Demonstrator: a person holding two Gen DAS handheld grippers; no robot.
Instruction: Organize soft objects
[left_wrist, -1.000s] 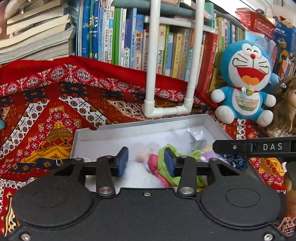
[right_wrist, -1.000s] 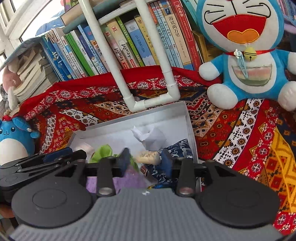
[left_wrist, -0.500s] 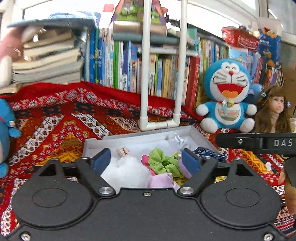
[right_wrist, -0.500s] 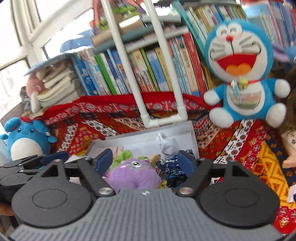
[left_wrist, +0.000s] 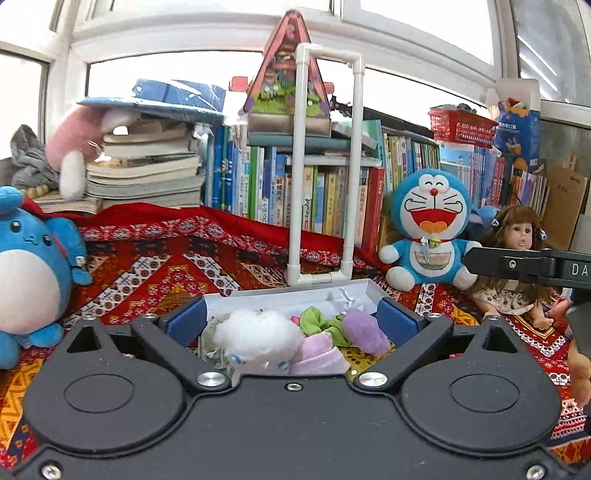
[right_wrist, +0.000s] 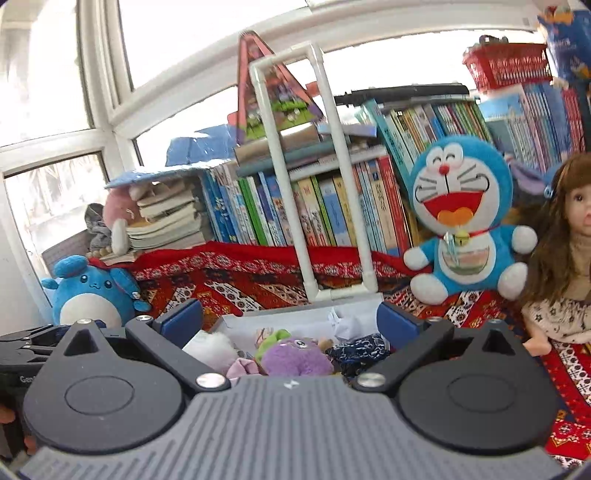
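Backdrop: bright window panes across top of both views; row of upright books (left_wrist: 317, 192) mid-frame, flat stack of worn books (left_wrist: 147, 166) at upper left.
Surface: red woven cloth (left_wrist: 155, 258), zigzag/diamond print, rumpled ridge along the back.
Box: shallow white box (left_wrist: 291, 293), flat card walls, lower centre; near edge cut off by gripper body in both views.
Soft objects: all inside box. Fluffy white plush (left_wrist: 255, 332), green fabric piece (left_wrist: 321, 325), fuzzy purple plush (left_wrist: 365, 330), pale pink knit bit (left_wrist: 317, 354). Right view adds the purple plush's face + dark blue patterned cloth (right_wrist: 358, 350) + crumpled white paper (right_wrist: 343, 321).
Left gripper (left_wrist: 291, 319): blue pads wide apart, just been opening, nothing btwn them; toys lie beyond.
Right gripper (right_wrist: 290, 317): pads wide apart too, just been opening, nothing held; grey ribbed body vs left's smooth black.
Frame: white plastic pipe frame (left_wrist: 325, 166), upright behind box.
Around: blue cat plush (left_wrist: 430, 229) w/ bell, right of box; long-haired doll (left_wrist: 517, 258) far right, partly behind right gripper's black arm in left view, cut by frame edge in right view; round blue plush (left_wrist: 29, 266) at left, cut off in left view, whole in right.
Unclear: pink/grey items by book stack, can't ID.
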